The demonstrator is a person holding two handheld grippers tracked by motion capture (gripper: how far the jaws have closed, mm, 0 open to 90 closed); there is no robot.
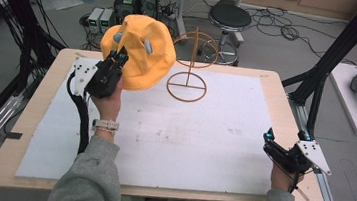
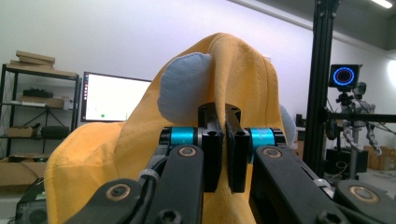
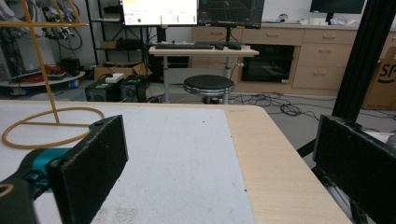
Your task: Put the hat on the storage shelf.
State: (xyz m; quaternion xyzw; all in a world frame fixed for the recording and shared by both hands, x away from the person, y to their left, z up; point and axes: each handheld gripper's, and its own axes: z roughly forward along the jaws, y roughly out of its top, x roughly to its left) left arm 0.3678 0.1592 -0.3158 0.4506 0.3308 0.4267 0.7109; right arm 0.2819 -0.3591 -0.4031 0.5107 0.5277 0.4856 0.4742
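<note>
One table (image 1: pixel 268 90), white-matted. One yellow cloth hat (image 1: pixel 143 59), held up at far left beside a wire stand (image 1: pixel 188 76): soft, light, floppy; best gripped at the brim. Left gripper (image 1: pixel 119 56) pinched its fabric; right gripper (image 1: pixel 269 140) gaped empty, near right.

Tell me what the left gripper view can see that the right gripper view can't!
Left gripper view alone: the left gripper, jaws pinched shut on a floppy yellow fabric hat with a round pale grey ear, plus a glowing blue ring light on a stand.

Right gripper view alone: the right gripper, jaws wide open with nothing between them, the white table mat, a thin yellow wire stand with a ring base, and a round black stool.

Both: black gripper jaws up close, and a lit computer monitor behind.
</note>
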